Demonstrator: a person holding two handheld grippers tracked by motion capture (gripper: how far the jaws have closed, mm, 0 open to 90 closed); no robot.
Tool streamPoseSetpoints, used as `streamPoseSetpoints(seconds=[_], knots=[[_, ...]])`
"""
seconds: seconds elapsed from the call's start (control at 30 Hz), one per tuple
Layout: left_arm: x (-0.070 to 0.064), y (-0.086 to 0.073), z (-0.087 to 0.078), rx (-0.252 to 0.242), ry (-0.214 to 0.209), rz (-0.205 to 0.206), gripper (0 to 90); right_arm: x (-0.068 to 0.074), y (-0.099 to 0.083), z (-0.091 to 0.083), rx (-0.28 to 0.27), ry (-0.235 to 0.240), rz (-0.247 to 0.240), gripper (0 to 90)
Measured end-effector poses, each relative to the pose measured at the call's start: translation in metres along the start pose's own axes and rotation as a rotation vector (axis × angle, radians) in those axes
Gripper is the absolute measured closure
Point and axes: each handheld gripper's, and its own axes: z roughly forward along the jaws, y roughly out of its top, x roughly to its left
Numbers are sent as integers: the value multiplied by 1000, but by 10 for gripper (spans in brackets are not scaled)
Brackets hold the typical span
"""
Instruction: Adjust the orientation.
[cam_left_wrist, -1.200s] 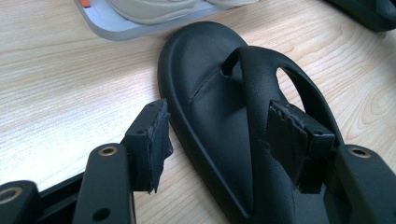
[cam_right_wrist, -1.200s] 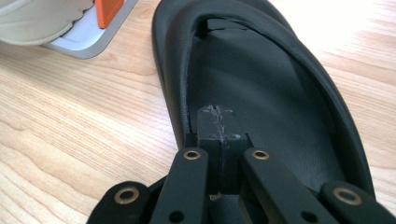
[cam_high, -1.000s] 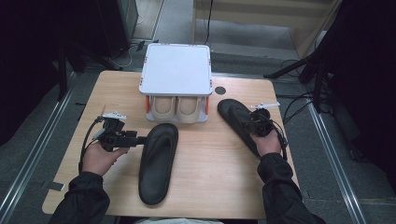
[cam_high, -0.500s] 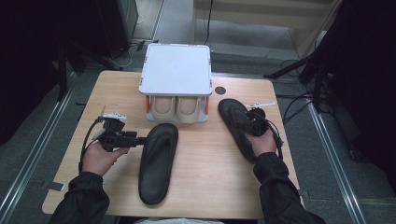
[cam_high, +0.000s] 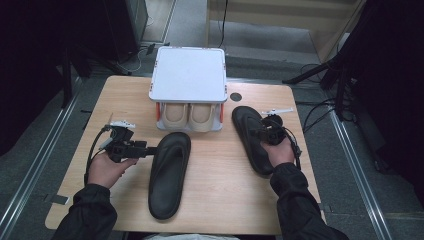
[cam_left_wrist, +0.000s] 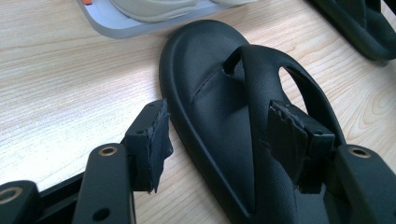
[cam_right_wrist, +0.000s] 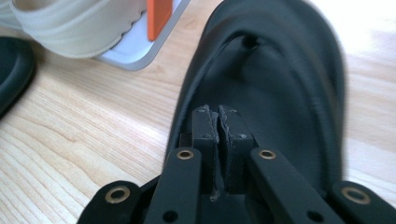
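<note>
Two black thong sandals lie on the wooden table (cam_high: 225, 200). The left sandal (cam_high: 170, 175) (cam_left_wrist: 210, 93) is long and points away from me. My left gripper (cam_high: 150, 149) (cam_left_wrist: 222, 140) is open at its outer edge, one jaw on the bare wood and the other against the strap (cam_left_wrist: 261, 84). The right sandal (cam_high: 252, 140) (cam_right_wrist: 280, 84) lies beside the rack. My right gripper (cam_high: 265, 131) (cam_right_wrist: 218, 135) rests over its footbed with the pads pressed together. I cannot make out whether any strap is pinched between them.
A small rack with a white top (cam_high: 188, 75) stands at the table's back middle. A pair of beige shoes (cam_high: 190, 115) (cam_right_wrist: 70, 23) sits on its lower grey shelf between orange posts (cam_right_wrist: 159, 18). A round cable hole (cam_high: 236, 96) lies right of it.
My right hand and gripper have crept slightly toward me and leftward over the right sandal. The left gripper and both sandals stay where they were.
</note>
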Motion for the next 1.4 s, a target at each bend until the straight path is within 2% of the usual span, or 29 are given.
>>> streamPoseSetpoints(seconds=[0.13, 0.2, 0.23, 0.33, 0.43, 0.6, 0.77, 1.0, 1.1, 1.4], knots=[[0, -1, -1, -3, 7, 0, 403, -8, 3, -14, -38, -10, 11, 837], [0, -2, -3, -14, 12, 0, 404, -13, 4, -20, -56, -17, 12, 786], [-1, -2, -5, -23, 12, 5, 405, -15, 5, -22, -59, -27, 4, 740], [-2, -4, -7, -38, 15, 1, 405, -21, 5, -26, -83, -49, -20, 683], [-1, -7, -8, -26, 22, -4, 404, -30, 5, -26, -85, -41, 13, 653], [0, -13, -11, -23, 35, -14, 403, -36, 7, -17, -72, -42, 21, 623], [1, -19, -14, -23, 46, -27, 403, -40, 8, -4, -43, -51, 28, 622], [3, -25, -18, -21, 54, -42, 401, -48, 9, 12, -7, -44, 66, 634], [3, -26, -19, -14, 55, -43, 401, -49, 10, 17, -1, -49, 60, 649], [3, -27, -19, -17, 60, -46, 400, -49, 11, 21, 9, -45, 78, 696]])
